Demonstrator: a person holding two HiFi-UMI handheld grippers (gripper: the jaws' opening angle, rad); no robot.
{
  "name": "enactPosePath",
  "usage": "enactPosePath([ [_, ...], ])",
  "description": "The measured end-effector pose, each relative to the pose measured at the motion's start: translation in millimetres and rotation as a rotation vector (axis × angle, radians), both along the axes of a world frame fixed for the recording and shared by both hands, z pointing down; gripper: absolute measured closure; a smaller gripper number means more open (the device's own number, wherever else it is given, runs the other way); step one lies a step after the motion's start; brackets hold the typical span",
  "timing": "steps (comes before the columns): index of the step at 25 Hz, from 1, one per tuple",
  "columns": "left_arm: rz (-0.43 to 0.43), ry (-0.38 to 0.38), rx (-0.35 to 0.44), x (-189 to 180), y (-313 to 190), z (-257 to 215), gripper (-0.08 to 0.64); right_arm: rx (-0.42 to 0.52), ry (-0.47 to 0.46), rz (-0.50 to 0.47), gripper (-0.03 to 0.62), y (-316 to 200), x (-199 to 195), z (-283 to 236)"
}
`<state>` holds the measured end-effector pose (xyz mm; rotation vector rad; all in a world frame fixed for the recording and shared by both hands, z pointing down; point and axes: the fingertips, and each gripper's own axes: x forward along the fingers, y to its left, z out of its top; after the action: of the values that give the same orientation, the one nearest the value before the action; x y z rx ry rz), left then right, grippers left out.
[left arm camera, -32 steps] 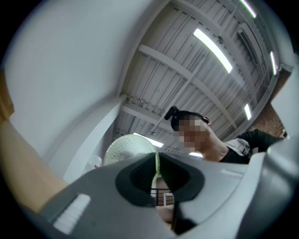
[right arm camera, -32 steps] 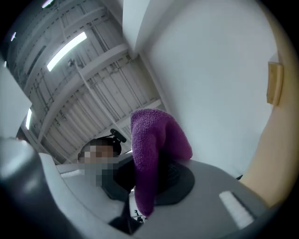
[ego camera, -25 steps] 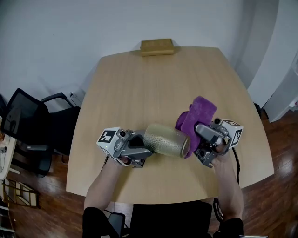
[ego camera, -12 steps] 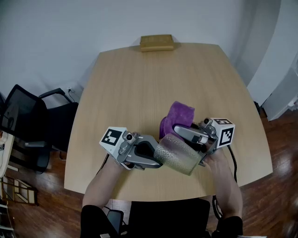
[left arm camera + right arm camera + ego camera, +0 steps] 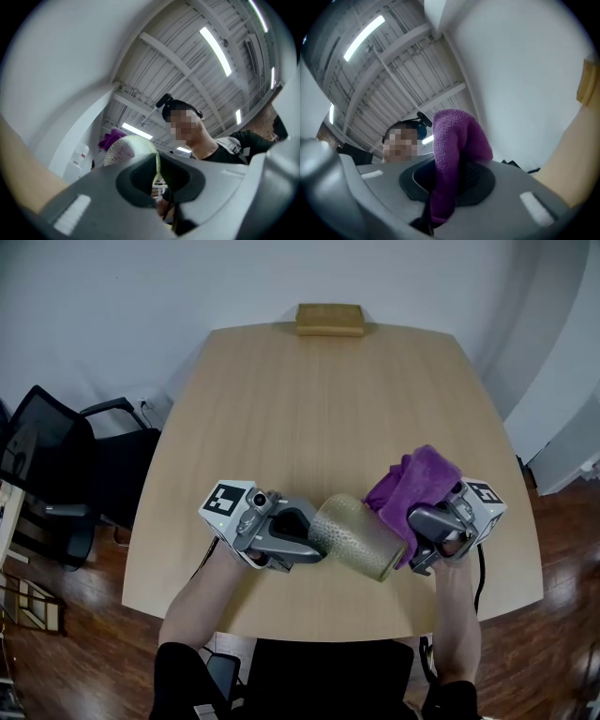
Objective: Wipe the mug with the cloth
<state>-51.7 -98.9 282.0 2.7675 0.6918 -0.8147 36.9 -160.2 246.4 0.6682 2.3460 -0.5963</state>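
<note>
Left claw [image 5: 313, 542] is clamped on the mug [image 5: 359, 536] wall; the thin rim edge sits between my jaws in the left gripper view. The mug hangs sideways over the near part of the table [image 5: 309, 409], and I can't see inside it. Right claw [image 5: 413, 524] pinches the purple cloth [image 5: 420, 486], which is bunched against the mug's right end. Around: brown box [image 5: 330, 319] at the far table edge, black chair [image 5: 56, 465] off to the left.

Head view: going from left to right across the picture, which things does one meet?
Black office chair → left gripper → mug → purple cloth → right gripper
</note>
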Motion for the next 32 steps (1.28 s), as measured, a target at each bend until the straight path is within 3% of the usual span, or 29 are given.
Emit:
enactPosePath([
  [3,0.037,-0.015,0.005,5,7,10,0.514,-0.107,0.051,-0.033,0.538,-13,-24,21],
  [7,0.059,-0.055,0.025,15,14,15,0.509,-0.204,0.162,0.024,0.538,-35,-51,52],
  [10,0.041,-0.040,0.031,16,14,12,0.511,-0.244,0.262,0.084,0.538,-45,-62,70],
  [12,-0.002,0.016,0.013,4,5,4,0.517,-0.258,0.235,0.121,0.538,-52,-54,65],
  [16,-0.094,0.140,-0.045,-15,-18,-15,0.517,-0.280,-0.076,0.059,0.538,-48,7,14],
  [18,-0.103,0.148,-0.046,-13,-18,-20,0.517,-0.242,-0.128,0.026,0.538,-39,15,7],
  [20,-0.091,0.149,-0.044,-16,-17,-17,0.517,-0.251,-0.093,-0.023,0.538,-31,-10,14],
  [23,-0.056,0.129,-0.019,-15,-10,-11,0.514,-0.351,-0.009,-0.080,0.538,-33,-46,34],
  [29,-0.008,0.015,0.023,3,6,5,0.515,-0.327,0.251,0.062,0.538,-49,-73,79],
  [30,-0.013,0.000,0.026,5,5,6,0.516,-0.312,0.247,0.083,0.538,-51,-68,75],
  [32,-0.035,-0.014,0.020,9,0,5,0.517,-0.276,0.141,0.111,0.538,-55,-37,54],
])
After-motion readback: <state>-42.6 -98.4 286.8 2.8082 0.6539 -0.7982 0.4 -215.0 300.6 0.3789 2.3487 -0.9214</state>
